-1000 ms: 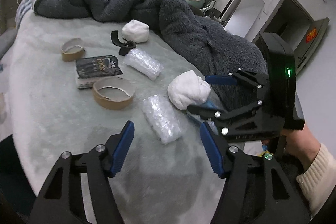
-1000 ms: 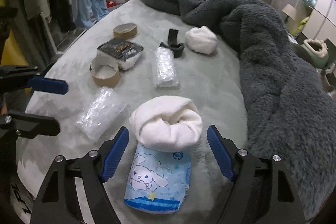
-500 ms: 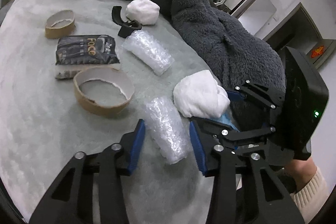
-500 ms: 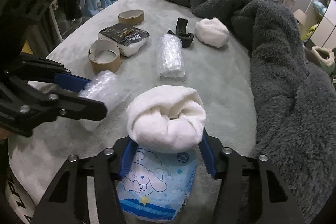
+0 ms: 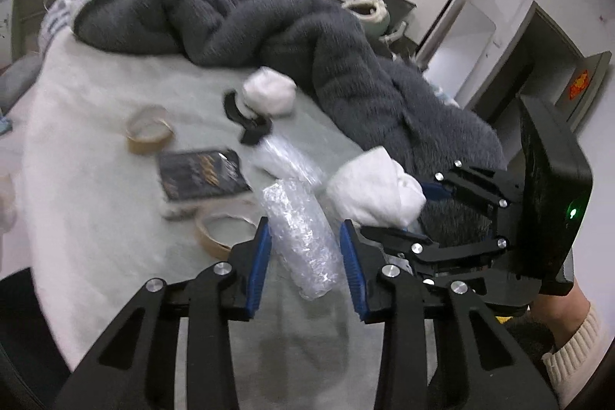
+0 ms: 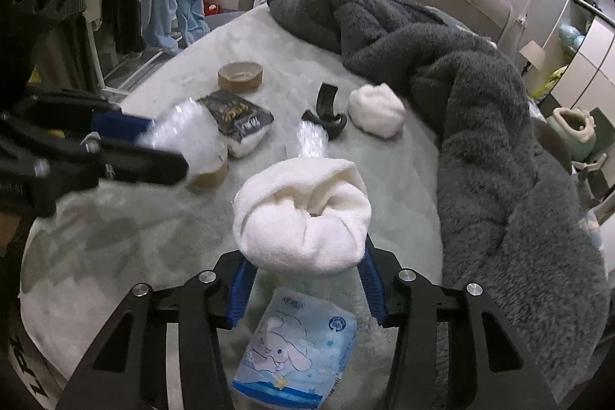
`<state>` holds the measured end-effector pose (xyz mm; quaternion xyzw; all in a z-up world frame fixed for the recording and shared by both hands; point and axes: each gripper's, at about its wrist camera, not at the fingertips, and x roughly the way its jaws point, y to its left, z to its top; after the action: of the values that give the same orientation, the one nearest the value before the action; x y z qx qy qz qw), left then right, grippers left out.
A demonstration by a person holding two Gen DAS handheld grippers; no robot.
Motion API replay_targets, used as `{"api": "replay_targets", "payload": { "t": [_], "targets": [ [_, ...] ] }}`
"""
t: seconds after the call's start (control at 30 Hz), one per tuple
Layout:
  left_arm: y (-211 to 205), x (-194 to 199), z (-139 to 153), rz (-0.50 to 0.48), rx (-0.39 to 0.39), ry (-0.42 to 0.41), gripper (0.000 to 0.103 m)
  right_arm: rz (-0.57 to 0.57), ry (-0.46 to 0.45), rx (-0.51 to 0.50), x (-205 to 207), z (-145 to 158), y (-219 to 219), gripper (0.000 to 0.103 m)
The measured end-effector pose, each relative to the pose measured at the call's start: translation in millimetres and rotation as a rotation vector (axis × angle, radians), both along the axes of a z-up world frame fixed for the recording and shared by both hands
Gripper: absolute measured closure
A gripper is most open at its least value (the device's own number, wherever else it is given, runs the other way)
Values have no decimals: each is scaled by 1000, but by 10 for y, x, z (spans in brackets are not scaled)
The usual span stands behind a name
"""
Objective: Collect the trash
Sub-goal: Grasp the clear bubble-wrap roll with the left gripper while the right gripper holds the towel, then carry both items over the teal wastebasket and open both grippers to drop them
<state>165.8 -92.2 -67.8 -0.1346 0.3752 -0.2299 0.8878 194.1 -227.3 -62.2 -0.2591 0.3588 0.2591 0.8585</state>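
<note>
My left gripper (image 5: pixel 305 268) is shut on a clear bubble-wrap roll (image 5: pixel 301 237) and holds it above the bed; it also shows in the right wrist view (image 6: pixel 184 129). My right gripper (image 6: pixel 305 285) is shut on a white rolled cloth bundle (image 6: pixel 303 214), lifted off the sheet; the bundle also shows in the left wrist view (image 5: pixel 374 185). A blue cartoon tissue pack (image 6: pixel 296 352) lies below it on the grey bed sheet (image 6: pixel 127 229).
On the bed lie a second bubble-wrap roll (image 6: pixel 311 139), a second white bundle (image 6: pixel 376 110), a black clip (image 6: pixel 326 110), a black packet (image 6: pixel 238 116), two cardboard tape rings (image 6: pixel 240 75) (image 5: pixel 219 231) and a dark fluffy blanket (image 6: pixel 480 95) at right.
Both grippers closed from open. The left took the bubble-wrap roll and lifted it. The right closed on the white bundle and raised it off the tissue pack.
</note>
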Motion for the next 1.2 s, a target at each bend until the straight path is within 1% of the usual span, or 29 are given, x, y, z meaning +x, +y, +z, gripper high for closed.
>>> {"api": "replay_targets", "payload": {
  "t": [0.1,0.2,0.37,0.47,0.53,0.63,0.73,0.9,1.2],
  "targets": [
    [152,-36,82,38,7,-31,64,-4,-14,4,-18,62,58,53],
    [344,-77,177,83,42,-65,64,-8,-30,23,-28,148,144,53],
    [618,-147,247,157,106,-94,64,-36,-12,131,21,282,282,53],
    [814,-177,246,202,133,-91,64,-51,-2,180,37,341,384,53],
    [928,-190,234,230,156,-85,64,-64,21,235,47,373,456,53],
    [1083,-206,191,264,207,-68,64,-76,42,279,42,386,620,53],
    [1264,-226,110,292,235,-34,64,-78,56,302,32,391,807,53],
    [1521,-252,-58,325,284,24,64,-41,82,335,12,418,1179,53],
    [1992,-314,-336,388,324,138,64,25,133,333,-8,347,1762,53]
  ]
}}
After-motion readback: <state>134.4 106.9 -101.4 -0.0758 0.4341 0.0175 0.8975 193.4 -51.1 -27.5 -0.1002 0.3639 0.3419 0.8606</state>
